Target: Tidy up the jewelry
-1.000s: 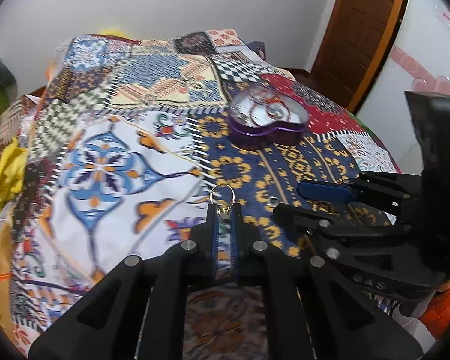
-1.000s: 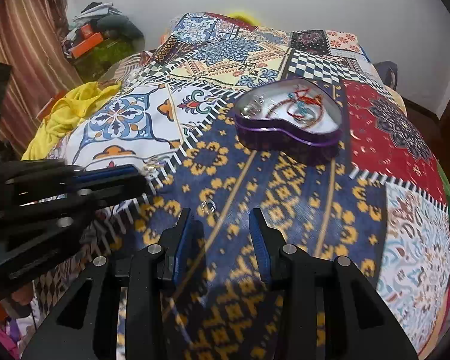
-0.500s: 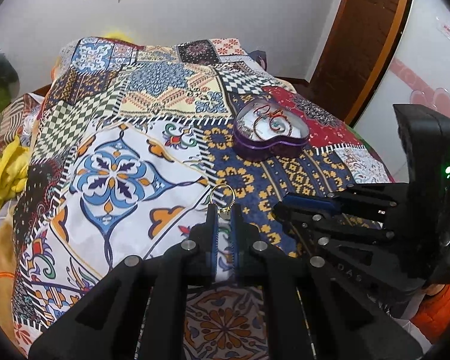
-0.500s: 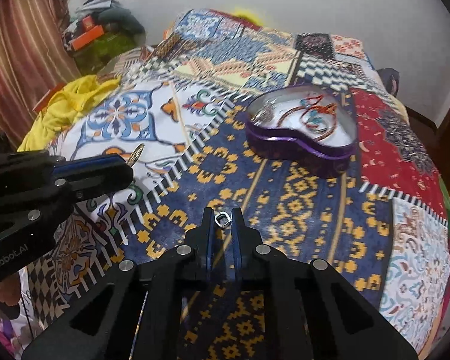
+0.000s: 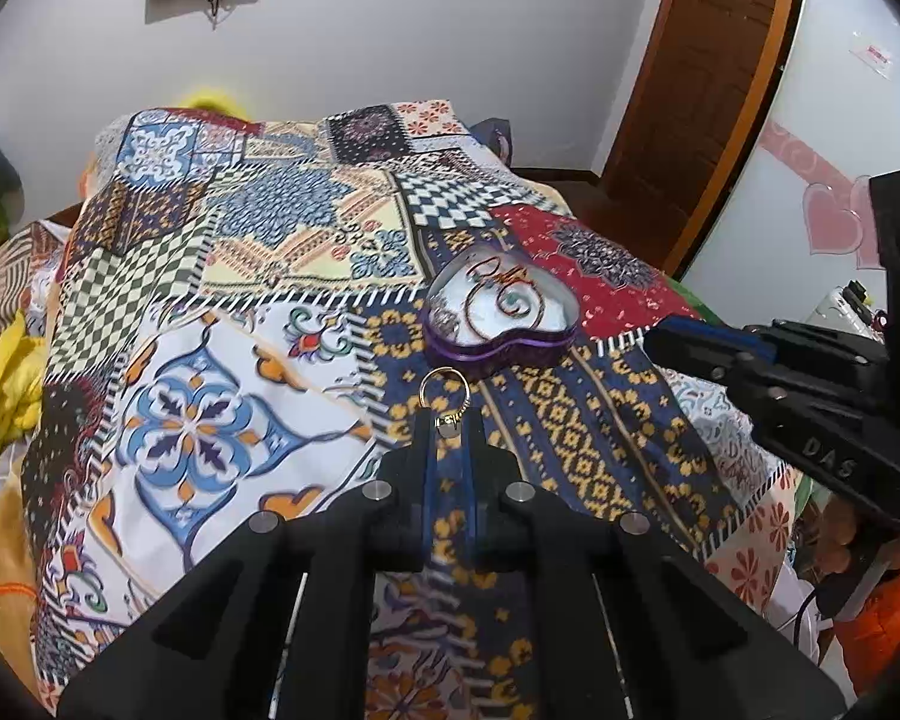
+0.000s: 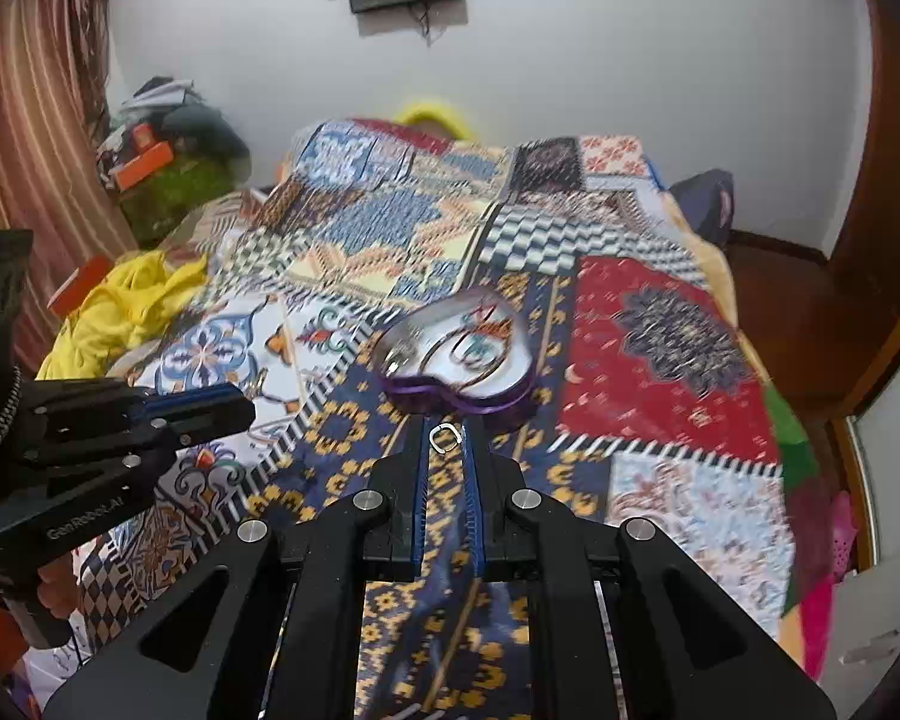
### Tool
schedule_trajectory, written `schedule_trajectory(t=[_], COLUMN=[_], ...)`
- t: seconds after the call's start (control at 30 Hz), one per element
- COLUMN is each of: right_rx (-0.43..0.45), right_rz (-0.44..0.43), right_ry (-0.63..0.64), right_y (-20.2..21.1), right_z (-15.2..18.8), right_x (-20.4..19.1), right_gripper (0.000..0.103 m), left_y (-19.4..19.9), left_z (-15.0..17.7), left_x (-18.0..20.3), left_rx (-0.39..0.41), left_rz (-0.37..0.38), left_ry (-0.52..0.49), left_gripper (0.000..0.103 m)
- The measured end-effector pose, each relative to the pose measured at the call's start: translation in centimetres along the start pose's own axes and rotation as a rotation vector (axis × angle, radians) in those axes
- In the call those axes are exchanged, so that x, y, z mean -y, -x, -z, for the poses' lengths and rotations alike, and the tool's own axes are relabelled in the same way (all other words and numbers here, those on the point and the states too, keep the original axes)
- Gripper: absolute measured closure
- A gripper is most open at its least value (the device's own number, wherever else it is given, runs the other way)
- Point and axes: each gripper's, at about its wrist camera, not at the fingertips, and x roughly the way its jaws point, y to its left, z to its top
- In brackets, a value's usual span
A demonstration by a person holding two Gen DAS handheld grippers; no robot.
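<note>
A purple heart-shaped jewelry box [image 5: 501,312] sits open on the patterned bedspread [image 5: 222,360], with bangles and small pieces inside; it also shows in the right wrist view [image 6: 459,354]. My left gripper [image 5: 448,420] is shut on a gold hoop earring [image 5: 445,387], held above the bed short of the box. My right gripper [image 6: 447,435] is shut on a small silver ring [image 6: 445,437], held above the bed just before the box. The right gripper also shows in the left wrist view [image 5: 708,339], the left gripper in the right wrist view [image 6: 210,405].
Yellow cloth [image 6: 120,306] lies at the bed's left edge. A pile of clothes and orange boxes [image 6: 162,162] stands at the far left. A wooden door [image 5: 702,78] is at the right. A dark pillow [image 6: 705,201] lies by the far right corner.
The right gripper closed on the silver ring on the bedspread and lifted it. Both grippers rose and drew back, so the box looks farther and lower.
</note>
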Motion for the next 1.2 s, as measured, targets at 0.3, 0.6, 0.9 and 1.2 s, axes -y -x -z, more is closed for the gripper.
schedule_trajectory(t=[0.3,0.6,0.9,1.2], right_rx=[0.049,0.055,0.031,-0.007], right_rz=[0.009,-0.005,-0.042,-0.050], right_ry=[-0.015,-0.029,-0.064,-0.071], right_y=[0.5,-0.8,-3.2,-4.9], right_z=[-1.1,-2.0,-2.5,-2.6], right_x=[1.1,2.0,2.6,3.4], right_gripper=[0.093,0.093,0.093,0.093], left_y=[-1.3,-2.6,-4.5,-6.5], left_z=[-1.6,-3.6,-5.0,-5.2], left_x=[1.2,1.5,1.3,1.0], left_rx=[0.012,0.034,0.040,0.011], left_rz=[0.019,0.035,0.046,0.059], left_ry=[-0.021,-0.030,-0.023,-0.026], left_gripper=[0.097,0.097,0.097,0.097])
